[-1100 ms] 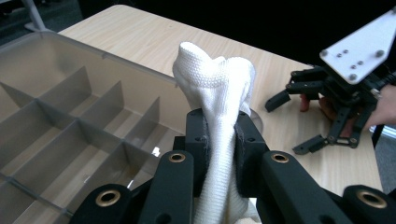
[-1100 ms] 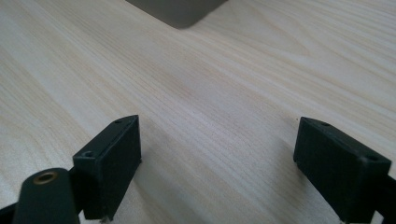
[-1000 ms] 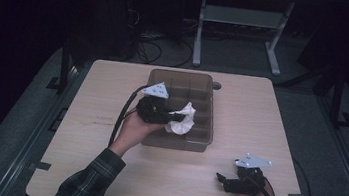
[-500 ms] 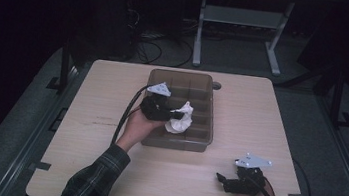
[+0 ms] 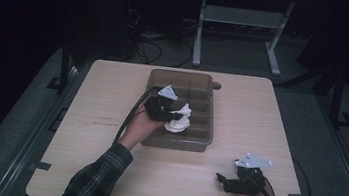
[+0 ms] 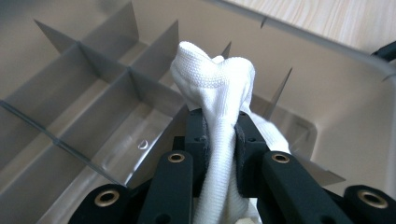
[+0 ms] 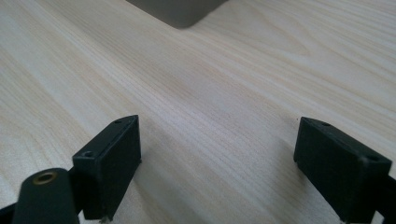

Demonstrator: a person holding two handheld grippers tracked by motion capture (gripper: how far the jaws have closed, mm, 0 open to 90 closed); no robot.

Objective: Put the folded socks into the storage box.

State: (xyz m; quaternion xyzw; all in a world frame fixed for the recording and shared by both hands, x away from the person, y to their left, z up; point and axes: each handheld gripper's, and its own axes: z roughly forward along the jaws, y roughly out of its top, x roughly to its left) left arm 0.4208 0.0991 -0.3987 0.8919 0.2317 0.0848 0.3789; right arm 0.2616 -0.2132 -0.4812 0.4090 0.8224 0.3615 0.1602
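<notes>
Big flat wooden table [image 5: 111,100] with pale grain. On it, brown see-through plastic bin [image 5: 204,81] split by thin walls into boxes. Over bin, left gripper [image 6: 219,135] squeezed tight on soft, bumpy white sock [image 6: 215,84]. Right gripper [image 7: 217,154] low over table, jaws wide apart, holding nothing.

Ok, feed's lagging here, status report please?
Left gripper shut on white cloth, over divided bin. Right gripper open, idle on table. Dividers below cloth.

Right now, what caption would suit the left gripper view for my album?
The left gripper pinches a white cloth above a divided grey tray.
</notes>
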